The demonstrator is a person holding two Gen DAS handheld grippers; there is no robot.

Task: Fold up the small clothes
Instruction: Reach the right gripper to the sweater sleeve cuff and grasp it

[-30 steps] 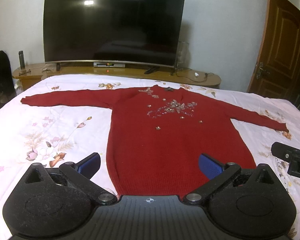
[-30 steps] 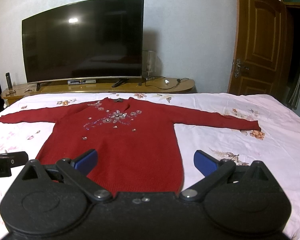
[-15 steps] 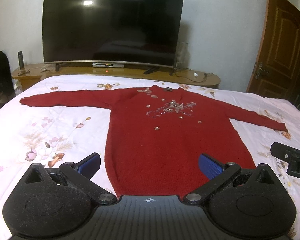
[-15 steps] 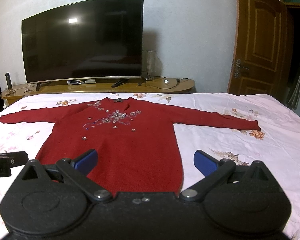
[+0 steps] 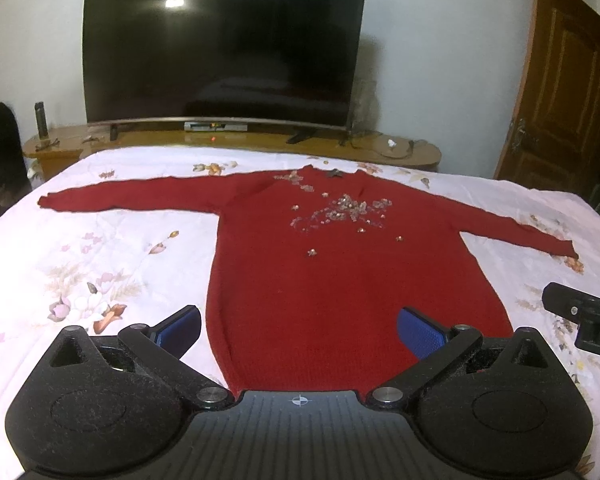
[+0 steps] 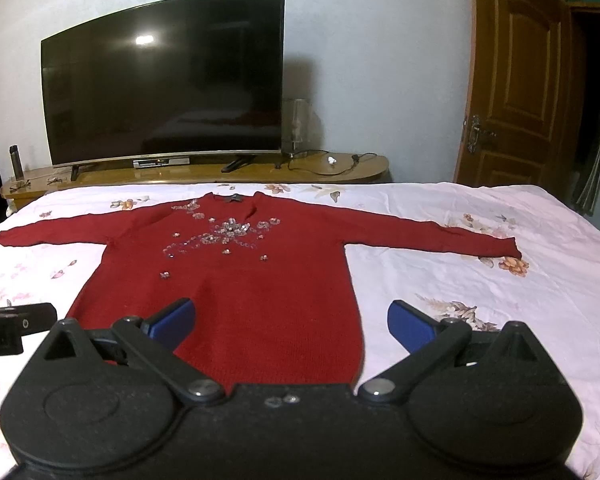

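A red long-sleeved sweater (image 5: 340, 272) with sequin flowers on the chest lies flat, face up, sleeves spread, on the bed; it also shows in the right wrist view (image 6: 236, 280). My left gripper (image 5: 300, 330) is open and empty, held above the hem's left part. My right gripper (image 6: 290, 320) is open and empty, above the hem's right part. The right gripper's tip shows at the right edge of the left wrist view (image 5: 580, 312); the left gripper's tip shows at the left edge of the right wrist view (image 6: 16, 324).
The bed has a white floral sheet (image 5: 100, 264). Beyond its far edge stands a low wooden cabinet (image 5: 400, 152) with a large curved TV (image 5: 220, 52). A brown door (image 6: 516, 80) is at the right. A dark chair (image 5: 0, 148) is at the left.
Both grippers stay open over the hem. The left wrist view has drifted slightly, so the sweater sits a little further left; the right wrist view is nearly unchanged.
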